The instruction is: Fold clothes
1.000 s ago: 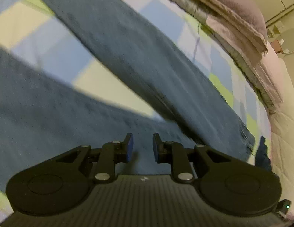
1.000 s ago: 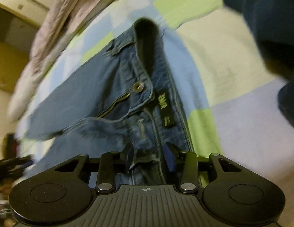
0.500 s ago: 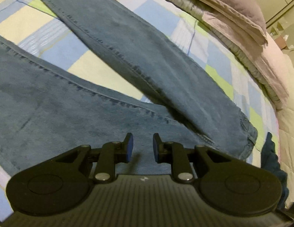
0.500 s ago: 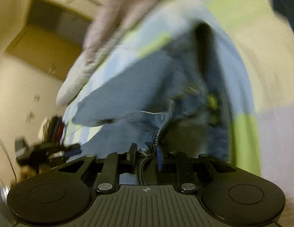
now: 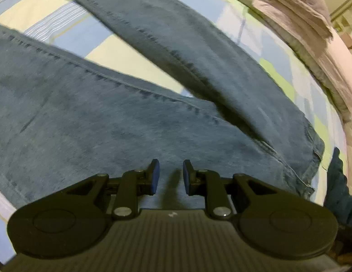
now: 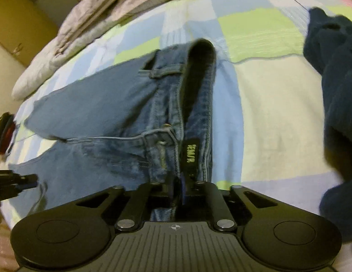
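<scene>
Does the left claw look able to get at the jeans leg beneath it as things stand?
Probably yes: the left claw is open just over the jeans leg, with nothing between them. The right claw grips the waistband.

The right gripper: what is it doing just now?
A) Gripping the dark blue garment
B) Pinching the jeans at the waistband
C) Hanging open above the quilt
B: the right gripper is closed on the waistband of the jeans, beside the label.

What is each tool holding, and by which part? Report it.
Right tool: shut on the jeans, at the waistband by the fly. Left tool: open, holding nothing.
</scene>
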Demonstrator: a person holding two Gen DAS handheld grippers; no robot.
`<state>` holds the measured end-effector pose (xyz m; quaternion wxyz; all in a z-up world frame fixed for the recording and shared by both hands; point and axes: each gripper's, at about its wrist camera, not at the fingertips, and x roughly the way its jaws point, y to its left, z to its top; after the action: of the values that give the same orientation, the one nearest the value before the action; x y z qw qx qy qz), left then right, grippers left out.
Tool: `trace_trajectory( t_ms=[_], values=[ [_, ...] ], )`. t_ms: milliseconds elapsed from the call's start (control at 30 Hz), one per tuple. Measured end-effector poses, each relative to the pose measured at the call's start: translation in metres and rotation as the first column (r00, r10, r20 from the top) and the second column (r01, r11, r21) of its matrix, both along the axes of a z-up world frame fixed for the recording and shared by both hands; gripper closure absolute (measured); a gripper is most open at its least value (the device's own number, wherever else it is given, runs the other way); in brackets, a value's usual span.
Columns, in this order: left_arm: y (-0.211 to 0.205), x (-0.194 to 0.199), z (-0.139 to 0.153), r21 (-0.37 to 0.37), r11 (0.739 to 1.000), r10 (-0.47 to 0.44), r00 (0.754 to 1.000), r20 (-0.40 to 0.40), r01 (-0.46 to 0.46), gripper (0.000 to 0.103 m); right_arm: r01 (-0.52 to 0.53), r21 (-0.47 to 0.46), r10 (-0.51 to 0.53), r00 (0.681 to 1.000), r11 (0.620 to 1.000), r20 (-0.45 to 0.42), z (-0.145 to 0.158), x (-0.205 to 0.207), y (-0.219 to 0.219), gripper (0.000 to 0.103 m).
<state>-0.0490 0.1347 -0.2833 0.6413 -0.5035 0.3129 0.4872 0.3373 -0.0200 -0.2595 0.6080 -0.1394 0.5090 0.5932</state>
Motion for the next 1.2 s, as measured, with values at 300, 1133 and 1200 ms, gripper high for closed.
trace_trajectory(
  t_ms=[300,1133,1200],
  values=[
    [0.005,-0.007,-0.001,-0.013,1.0,0.023,1.0,0.018,-0.023,0.086,-0.346,0.098,0.331,0.933,0.933,0.142,-0.021,0.002,0.059,0.036],
    [0.009,-0.004,-0.012,-0.031,0.999,0.015,1.0,-0.026,-0.016,0.086,0.078,0.156,-0.05,0.984,0.985,-0.173,-0.009,0.057,0.064,0.058],
    [0.009,-0.003,-0.013,-0.035,0.999,0.027,1.0,-0.013,-0.027,0.086,0.158,0.168,-0.118,0.967,0.973,-0.226,-0.013,0.071,0.076,0.058]
  ],
)
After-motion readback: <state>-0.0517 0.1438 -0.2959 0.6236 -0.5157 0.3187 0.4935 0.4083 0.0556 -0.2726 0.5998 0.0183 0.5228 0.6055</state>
